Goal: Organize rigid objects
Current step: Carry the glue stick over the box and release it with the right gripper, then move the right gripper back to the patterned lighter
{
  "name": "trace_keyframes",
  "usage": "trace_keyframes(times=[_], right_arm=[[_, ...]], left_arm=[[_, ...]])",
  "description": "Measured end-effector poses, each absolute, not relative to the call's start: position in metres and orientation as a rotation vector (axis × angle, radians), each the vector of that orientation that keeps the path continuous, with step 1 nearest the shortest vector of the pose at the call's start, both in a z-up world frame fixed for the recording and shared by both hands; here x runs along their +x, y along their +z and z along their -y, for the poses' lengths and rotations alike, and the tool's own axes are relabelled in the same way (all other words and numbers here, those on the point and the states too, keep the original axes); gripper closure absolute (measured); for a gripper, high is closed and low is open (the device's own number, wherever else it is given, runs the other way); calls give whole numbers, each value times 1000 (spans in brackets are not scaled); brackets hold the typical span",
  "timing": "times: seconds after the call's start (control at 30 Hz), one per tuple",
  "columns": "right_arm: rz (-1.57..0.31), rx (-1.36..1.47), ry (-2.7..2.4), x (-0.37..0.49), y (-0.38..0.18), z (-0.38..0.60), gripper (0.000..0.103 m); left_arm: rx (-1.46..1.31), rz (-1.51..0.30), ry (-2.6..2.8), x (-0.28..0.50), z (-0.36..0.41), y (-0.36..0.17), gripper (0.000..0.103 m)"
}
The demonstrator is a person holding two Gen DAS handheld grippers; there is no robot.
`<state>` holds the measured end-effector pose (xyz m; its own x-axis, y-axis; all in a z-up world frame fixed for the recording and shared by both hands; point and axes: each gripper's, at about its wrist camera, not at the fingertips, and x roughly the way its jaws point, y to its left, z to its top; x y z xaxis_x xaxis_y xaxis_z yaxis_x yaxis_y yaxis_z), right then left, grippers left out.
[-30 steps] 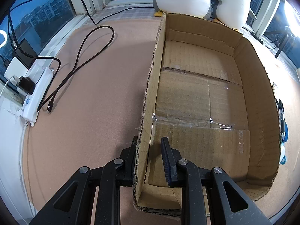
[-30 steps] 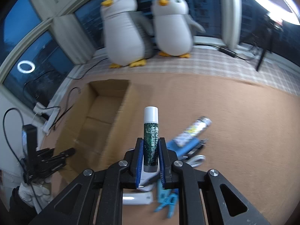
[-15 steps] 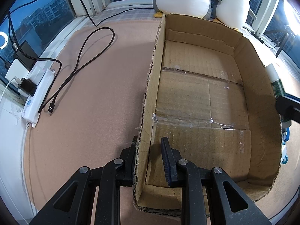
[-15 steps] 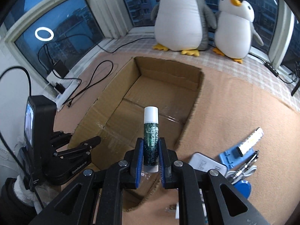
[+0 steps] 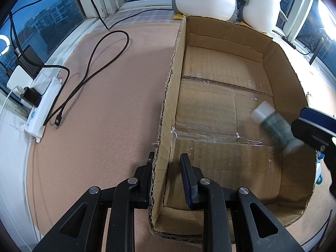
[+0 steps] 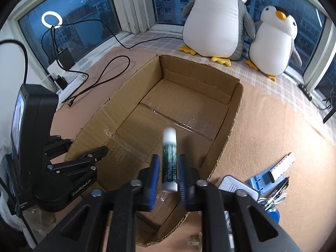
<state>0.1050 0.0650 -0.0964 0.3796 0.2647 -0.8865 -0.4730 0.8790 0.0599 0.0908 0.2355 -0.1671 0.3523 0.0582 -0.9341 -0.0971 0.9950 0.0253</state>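
Observation:
An open cardboard box (image 5: 279, 67) (image 6: 235, 109) lies on the brown mat. My left gripper (image 5: 167, 166) is shut on the box's left wall, one finger inside and one outside. My right gripper (image 6: 168, 168) is above the box with its jaws parted. A green lip-balm tube with a white cap (image 6: 169, 159) is blurred between them, loose and falling; in the left wrist view the tube (image 5: 275, 126) shows inside the box at the right.
Two plush penguins (image 6: 218, 19) stand behind the box. A power strip (image 5: 42, 103) and black cable (image 5: 94, 63) lie at the left. Right of the box lie a white-and-patterned tube (image 6: 282, 166), a blue holder (image 6: 260, 180), a white card and keys.
My right gripper moved left over the box and opened its jaws, letting go of the lip-balm tube. My left gripper kept its hold on the box wall.

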Motion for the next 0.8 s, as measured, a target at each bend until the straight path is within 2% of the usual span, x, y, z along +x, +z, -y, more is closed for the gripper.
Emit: trace_keyframes(times=[0.07,0.1,0.37,0.8], right_arm=[[-1070,-228,470,104,-95,-66,60],[-1062,-235,469,103,-93,-66,58],[-1057,-211,440,102,-87,-46,58],[-1107,-80,205,108,-93,83,58]], left_arm=[[-35,-1206,102,91,-235,-167,79],[-35,-1206,103,91,-236,-167,79],[-29,-1204,104,91,-235,-167,79],[-31,-1202,103,90,-235,-168,79]])
